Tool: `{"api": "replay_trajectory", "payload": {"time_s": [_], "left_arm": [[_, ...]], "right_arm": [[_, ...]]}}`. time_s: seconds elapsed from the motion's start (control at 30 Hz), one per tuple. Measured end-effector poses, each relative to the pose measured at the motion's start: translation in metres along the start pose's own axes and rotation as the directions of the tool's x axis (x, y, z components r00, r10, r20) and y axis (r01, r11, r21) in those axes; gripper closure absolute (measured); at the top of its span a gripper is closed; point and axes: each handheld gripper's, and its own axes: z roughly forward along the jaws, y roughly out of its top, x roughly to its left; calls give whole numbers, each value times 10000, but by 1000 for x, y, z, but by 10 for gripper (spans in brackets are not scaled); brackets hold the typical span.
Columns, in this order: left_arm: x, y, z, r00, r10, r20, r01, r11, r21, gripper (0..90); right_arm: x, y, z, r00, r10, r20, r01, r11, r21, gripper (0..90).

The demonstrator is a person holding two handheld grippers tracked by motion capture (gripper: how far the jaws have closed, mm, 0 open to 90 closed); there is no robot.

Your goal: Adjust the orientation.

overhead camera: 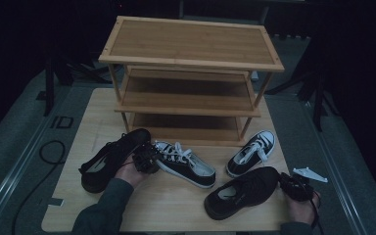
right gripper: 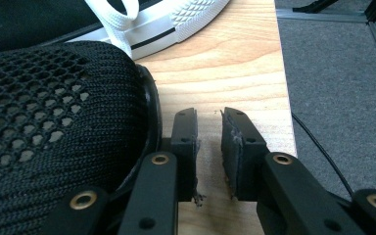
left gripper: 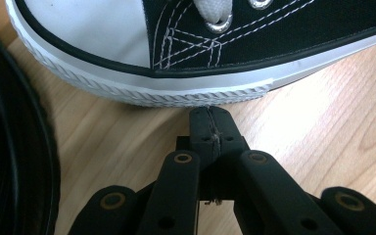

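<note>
Left gripper (left gripper: 209,113), jaws pressed together and empty, noses the white-soled canvas sneaker (left gripper: 186,44) mid-table, while the right gripper (right gripper: 209,128), slightly parted and empty, flanks the black mesh shoe (right gripper: 54,132) near the table's right edge (right gripper: 286,122).

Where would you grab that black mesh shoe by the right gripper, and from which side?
Probably at the collar of the black mesh shoe, where the opening leaves a thin edge for one jaw inside and one outside. Its rounded toe beside the right gripper looks too wide and smooth to pinch. I would come from above, at the heel end nearer the middle of the table, since the shoe sits upright on its sole.
</note>
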Motion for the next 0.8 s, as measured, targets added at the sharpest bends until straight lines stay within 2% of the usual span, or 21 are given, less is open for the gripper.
{"api": "replay_trajectory", "payload": {"time_s": [0.07, 0.1, 0.27, 0.37, 0.57, 0.67, 0.8], "left_arm": [[-1, 5, 2, 9999, 112, -19, -112, 9999, 19, 899], [-1, 7, 2, 9994, 334, -57, -333, 9993, 145, 899], [-6, 15, 6, 9995, 301, 62, -301, 9995, 3, 899], [-9, 21, 7, 9980, 633, 52, -634, 9978, 188, 899], [-15, 33, 11, 9963, 851, 115, -853, 9962, 191, 900], [-17, 37, 13, 9956, 888, 285, -894, 9958, 187, 900], [-19, 41, 14, 9945, 1023, 209, -1028, 9944, 245, 900]], "right_arm": [[0, 0, 0, 10000, -4, 5, 4, 10000, -2, 759], [0, 0, 0, 10000, -4, -2, 4, 10000, 0, 759], [0, 0, 0, 10000, -6, -12, 6, 10000, 1, 759], [0, 0, 0, 10000, -10, -18, 10, 10000, 1, 759], [0, 0, 0, 10000, -10, -22, 10, 10000, 2, 759], [0, 0, 0, 10000, -14, -22, 14, 10000, 2, 759], [0, 0, 0, 10000, -7, -27, 7, 10000, 5, 759]]}}
